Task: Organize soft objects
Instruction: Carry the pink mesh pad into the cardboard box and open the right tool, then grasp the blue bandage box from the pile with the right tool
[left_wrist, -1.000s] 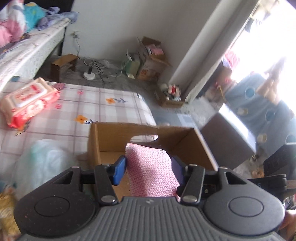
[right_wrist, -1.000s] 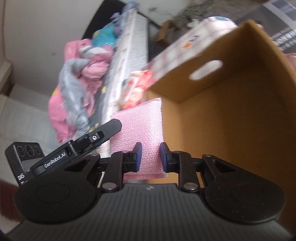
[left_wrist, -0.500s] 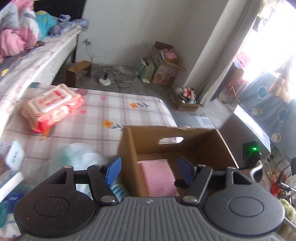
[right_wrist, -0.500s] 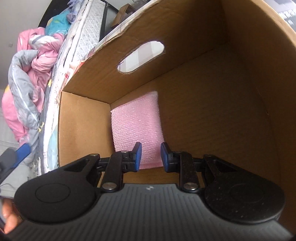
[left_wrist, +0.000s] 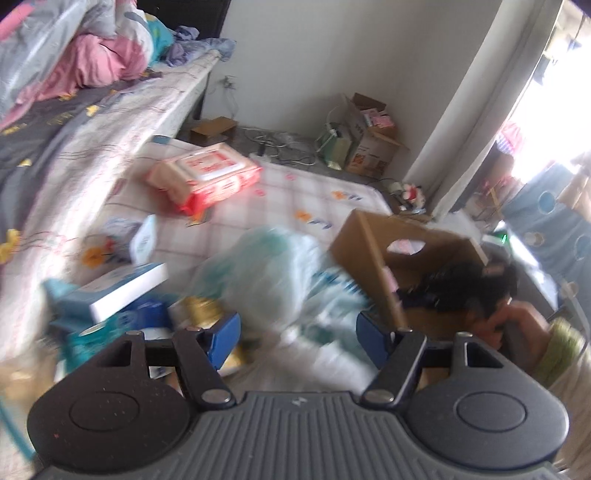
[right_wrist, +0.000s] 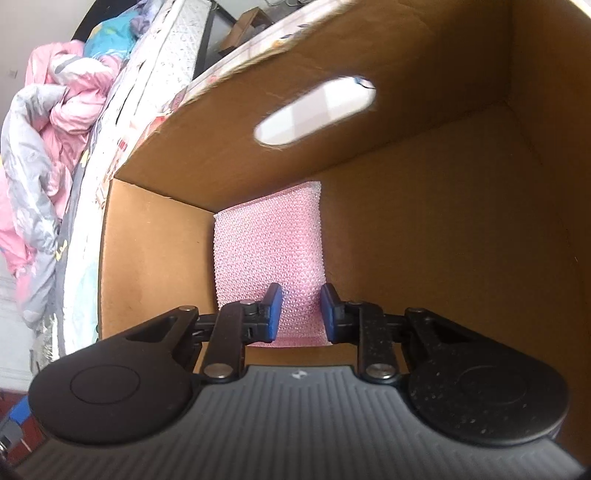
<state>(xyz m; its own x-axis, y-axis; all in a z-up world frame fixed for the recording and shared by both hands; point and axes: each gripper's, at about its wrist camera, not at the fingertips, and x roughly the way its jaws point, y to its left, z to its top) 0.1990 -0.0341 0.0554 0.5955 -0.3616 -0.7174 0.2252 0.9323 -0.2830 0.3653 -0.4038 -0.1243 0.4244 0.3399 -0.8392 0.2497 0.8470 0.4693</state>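
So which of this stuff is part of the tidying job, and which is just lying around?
In the job:
pink sponge cloth, lying in the box
cardboard box
right hand-held gripper, open over the cloth
left hand-held gripper, open, empty

Lying about:
wet wipes pack
white-and-blue carton
bedding

Left wrist view: daylight floods in from ahead and to the right of the left gripper (left_wrist: 297, 338), blown out to white at that edge; motion blur smears the pale plastic bag (left_wrist: 266, 273) just beyond its fingers (walls bow with fisheye curvature). Right wrist view: sharp; cardboard box (right_wrist: 461, 229) interior evenly lit, shadowed in corners; handle slot (right_wrist: 314, 110) glares white ahead.
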